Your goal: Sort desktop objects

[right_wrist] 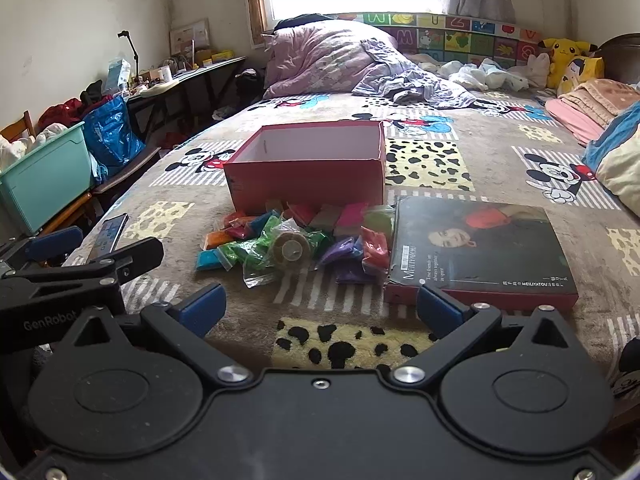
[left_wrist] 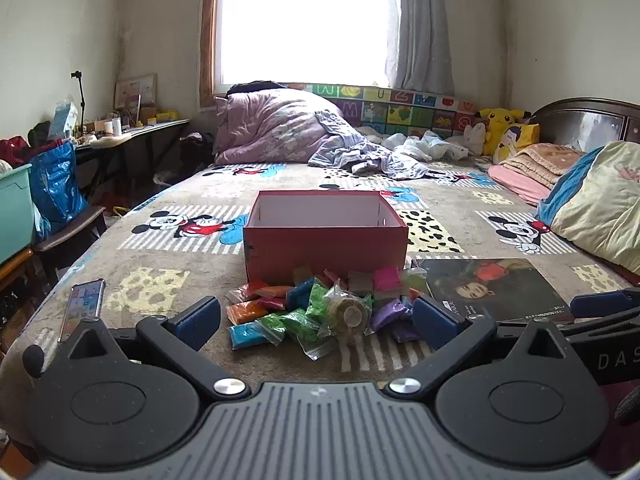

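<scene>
An open red box (left_wrist: pixel 326 236) (right_wrist: pixel 306 168) stands on the bed, and it looks empty inside. In front of it lies a pile of several small coloured bags (left_wrist: pixel 316 304) (right_wrist: pixel 296 240) with a roll of tape (left_wrist: pixel 350 314) (right_wrist: pixel 291 247) on top. The box's lid (left_wrist: pixel 492 288) (right_wrist: pixel 480 248), printed with a portrait, lies to the right of the pile. My left gripper (left_wrist: pixel 316 322) is open and empty just before the pile. My right gripper (right_wrist: pixel 320 308) is open and empty, a little further back, its right finger near the lid's front edge.
A phone (left_wrist: pixel 82 306) (right_wrist: pixel 108 236) lies near the bed's left edge. Bedding, pillows and plush toys (left_wrist: pixel 500 128) fill the far and right side of the bed. A teal bin (right_wrist: pixel 44 184), a blue bag and a cluttered desk stand left of the bed.
</scene>
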### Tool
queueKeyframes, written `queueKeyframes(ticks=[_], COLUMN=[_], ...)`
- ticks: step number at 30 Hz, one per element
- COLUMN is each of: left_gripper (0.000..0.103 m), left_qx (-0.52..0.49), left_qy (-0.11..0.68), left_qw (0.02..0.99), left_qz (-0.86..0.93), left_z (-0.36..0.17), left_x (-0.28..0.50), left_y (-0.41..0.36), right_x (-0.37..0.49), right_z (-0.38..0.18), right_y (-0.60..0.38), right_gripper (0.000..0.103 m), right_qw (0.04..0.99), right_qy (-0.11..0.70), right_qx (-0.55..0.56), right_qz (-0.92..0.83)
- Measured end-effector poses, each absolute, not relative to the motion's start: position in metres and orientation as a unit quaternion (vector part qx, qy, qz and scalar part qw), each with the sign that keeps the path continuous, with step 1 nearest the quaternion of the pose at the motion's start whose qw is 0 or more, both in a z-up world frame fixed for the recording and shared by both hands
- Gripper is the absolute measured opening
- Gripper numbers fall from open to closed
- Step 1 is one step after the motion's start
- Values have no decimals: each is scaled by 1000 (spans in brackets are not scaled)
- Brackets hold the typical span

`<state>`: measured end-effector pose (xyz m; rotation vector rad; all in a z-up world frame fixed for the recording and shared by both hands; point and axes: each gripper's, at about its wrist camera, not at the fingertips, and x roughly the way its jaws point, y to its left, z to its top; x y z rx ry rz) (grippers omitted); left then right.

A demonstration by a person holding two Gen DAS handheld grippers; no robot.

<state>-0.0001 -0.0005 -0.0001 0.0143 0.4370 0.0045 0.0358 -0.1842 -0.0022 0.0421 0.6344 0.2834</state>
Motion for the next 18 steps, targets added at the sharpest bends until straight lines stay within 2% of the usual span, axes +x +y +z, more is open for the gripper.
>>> queueKeyframes(ticks=[18], left_gripper=[103], left_qx=[2], left_qy=[239], left_qw=[971], left_qz=[-2], left_z=[-7], left_x=[8], left_y=[-5], right_x=[38], right_z=[-6], right_y=[-186], right_gripper=[103], right_qw=[940], right_qy=[316], right_qx=[9], right_qz=[128])
